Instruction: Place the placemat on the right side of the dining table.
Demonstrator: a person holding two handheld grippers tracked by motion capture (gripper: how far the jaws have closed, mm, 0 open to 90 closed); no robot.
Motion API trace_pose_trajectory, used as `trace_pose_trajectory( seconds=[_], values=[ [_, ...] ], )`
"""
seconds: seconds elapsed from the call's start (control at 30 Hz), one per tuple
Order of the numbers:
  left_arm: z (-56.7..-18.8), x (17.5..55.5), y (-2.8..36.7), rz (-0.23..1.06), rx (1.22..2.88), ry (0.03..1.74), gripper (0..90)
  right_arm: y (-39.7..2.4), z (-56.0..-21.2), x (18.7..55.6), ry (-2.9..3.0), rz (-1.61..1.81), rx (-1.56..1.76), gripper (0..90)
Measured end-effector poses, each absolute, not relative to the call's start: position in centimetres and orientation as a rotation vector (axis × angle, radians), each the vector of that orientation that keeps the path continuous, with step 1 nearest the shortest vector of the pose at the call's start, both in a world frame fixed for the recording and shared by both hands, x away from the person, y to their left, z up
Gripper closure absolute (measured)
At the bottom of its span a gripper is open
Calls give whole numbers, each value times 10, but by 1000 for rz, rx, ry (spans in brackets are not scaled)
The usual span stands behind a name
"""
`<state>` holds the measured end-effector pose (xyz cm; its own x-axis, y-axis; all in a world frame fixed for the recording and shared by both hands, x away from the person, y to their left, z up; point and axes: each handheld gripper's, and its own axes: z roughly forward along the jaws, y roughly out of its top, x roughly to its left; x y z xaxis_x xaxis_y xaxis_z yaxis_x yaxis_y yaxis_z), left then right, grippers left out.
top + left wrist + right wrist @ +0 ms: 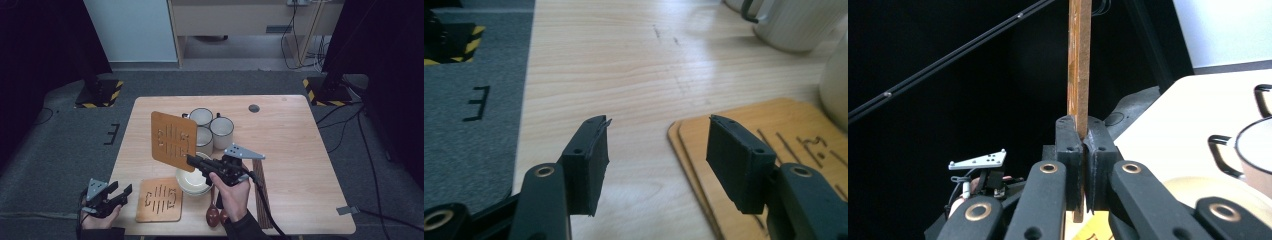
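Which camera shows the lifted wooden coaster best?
The high view: the coaster shows its whole slotted face, held off the table by the right tool. The right gripper view shows the coaster edge-on, clamped between the jaws. The left gripper view shows other coasters, lying on the table.

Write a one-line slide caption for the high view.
Right gripper lifts a wooden coaster edge-on above the bowl while the open left gripper waits beside a second coaster.

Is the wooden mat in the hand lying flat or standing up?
Standing up. The right gripper pinches the wooden mat by its edge, lifted off the table.
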<state>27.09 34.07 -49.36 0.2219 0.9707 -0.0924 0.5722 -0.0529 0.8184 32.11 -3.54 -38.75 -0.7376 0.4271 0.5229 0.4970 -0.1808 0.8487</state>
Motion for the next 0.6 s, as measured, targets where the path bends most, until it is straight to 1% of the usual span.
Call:
trace_pose_trajectory(
  seconds=[0.23,0.43,0.6],
  values=[
    [-490,295,330,652,1746,1423,395,-51,-386,325,-1958,-2122,-1155,873],
    [-493,322,319,674,1786,1403,350,-63,-384,328,-1936,-2150,-1185,873],
    [-501,343,318,674,1798,1452,319,-75,-382,330,-1928,-2169,-1211,873]
  ],
)
